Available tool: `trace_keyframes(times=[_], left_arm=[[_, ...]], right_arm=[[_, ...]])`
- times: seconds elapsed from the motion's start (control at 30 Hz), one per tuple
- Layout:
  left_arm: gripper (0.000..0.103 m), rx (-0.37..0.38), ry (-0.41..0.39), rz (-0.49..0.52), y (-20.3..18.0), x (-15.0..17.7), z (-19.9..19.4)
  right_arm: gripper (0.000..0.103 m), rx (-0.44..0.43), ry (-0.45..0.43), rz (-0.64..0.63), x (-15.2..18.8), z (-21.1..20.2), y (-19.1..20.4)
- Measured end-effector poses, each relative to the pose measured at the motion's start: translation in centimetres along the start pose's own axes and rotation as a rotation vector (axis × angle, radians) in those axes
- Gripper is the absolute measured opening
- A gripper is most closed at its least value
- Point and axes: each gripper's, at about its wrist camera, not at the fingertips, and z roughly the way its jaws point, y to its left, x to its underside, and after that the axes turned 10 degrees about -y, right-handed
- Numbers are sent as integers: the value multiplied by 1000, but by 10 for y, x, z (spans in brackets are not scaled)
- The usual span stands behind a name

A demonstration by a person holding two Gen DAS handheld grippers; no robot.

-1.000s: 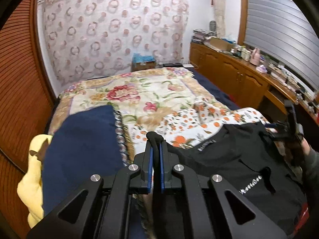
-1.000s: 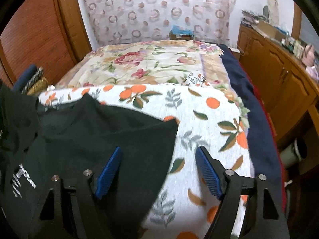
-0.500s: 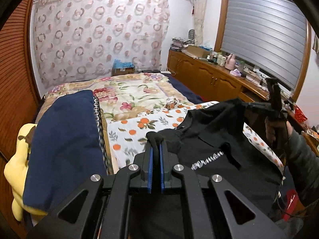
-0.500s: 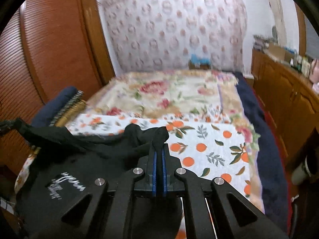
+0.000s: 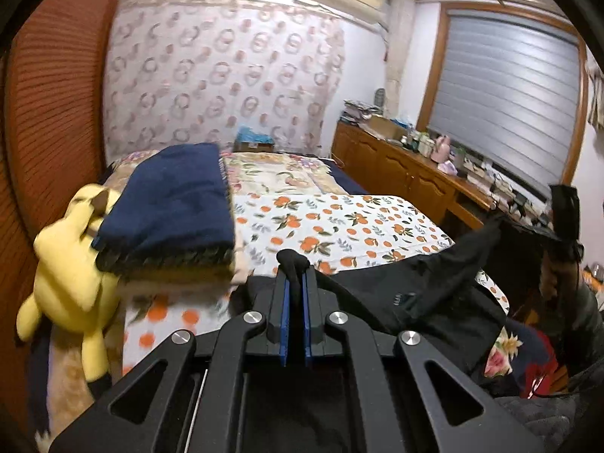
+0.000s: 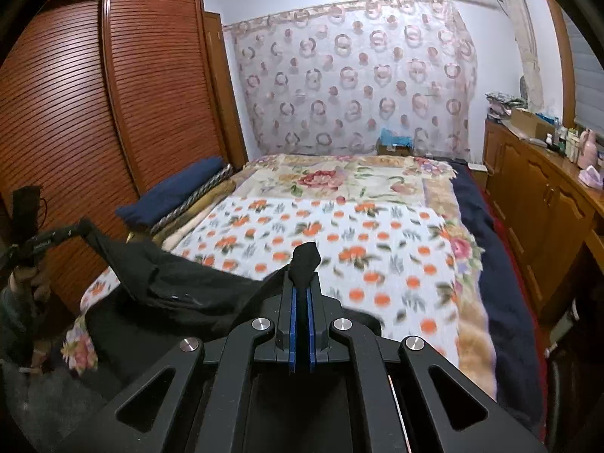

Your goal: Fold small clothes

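A black garment [image 5: 426, 287] hangs in the air between my two grippers, above the near edge of the bed. My left gripper [image 5: 293, 283] is shut on one corner of it, a knot of black cloth sticking out past the blue pads. My right gripper [image 6: 301, 287] is shut on another corner; the cloth [image 6: 170, 279] sags to the left from it. In the left wrist view the right gripper [image 5: 562, 211] shows at the far right, holding the stretched edge. In the right wrist view the left gripper [image 6: 26, 207] shows at the far left.
The bed has an orange-print sheet [image 6: 339, 238] over a floral quilt [image 6: 332, 181]. A folded navy blanket [image 5: 170, 204] and a yellow plush toy [image 5: 64, 264] lie at its left side. A slatted wooden wardrobe [image 6: 94, 113] stands left, a cluttered wooden cabinet [image 5: 411, 177] right.
Both grippers have risen and drawn back with the black garment, lifting it off the sheet. One second ago the right gripper was open over the garment; it then shut on a corner.
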Motion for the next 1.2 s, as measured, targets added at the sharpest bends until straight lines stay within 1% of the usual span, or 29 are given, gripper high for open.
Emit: trace_keyframes(times=[0.13,0.23,0.33,0.4,0.5,0.53,0.6,0.63,0.67,0.7,0.73,0.77,0.8,0.83,0.87,0.9,0.97,1.03,1.13,1.2], left_arm=[[6,-47,54,10,4,18,-4],[6,-53,94,-7,6,37,-3],[7,-68,136,-16,6,55,3],[7,-72,153,-22,8,66,2],[7,-81,171,-16,8,72,5],[7,-84,174,-12,8,74,4],[7,-86,180,-1,6,75,6],[9,-84,178,2,5,74,5],[15,-78,177,9,4,73,5],[24,-75,177,14,5,72,5],[30,-82,179,20,6,70,5],[40,-90,181,20,7,68,6],[47,-92,181,20,9,67,8],[48,-92,182,23,11,65,9],[54,-95,185,26,12,64,11],[67,-103,192,31,14,63,13],[82,-113,186,42,15,61,17],[82,-110,190,45,17,60,24],[82,-114,185,35,20,57,36],[82,-108,189,33,22,54,45]], right_arm=[[4,5,16,13,7,-44,4],[4,30,53,-10,19,-64,10],[4,60,145,-13,32,-50,10],[4,103,207,-62,43,-40,14],[4,136,247,-71,46,-32,13],[6,138,249,-70,44,-32,13],[19,140,241,-74,38,-35,14],[23,136,232,-74,34,-35,15],[32,127,216,-71,29,-38,16],[44,123,201,-68,25,-37,19],[48,124,188,-68,21,-38,22],[52,128,171,-69,16,-40,22],[58,135,159,-70,14,-39,20],[60,143,152,-69,12,-38,20],[62,150,148,-70,12,-38,20],[63,156,146,-74,11,-36,18],[65,164,143,-75,11,-27,15],[68,160,147,-54,12,-16,10],[68,173,187,-36,22,10,3],[68,161,209,-37,27,22,2]])
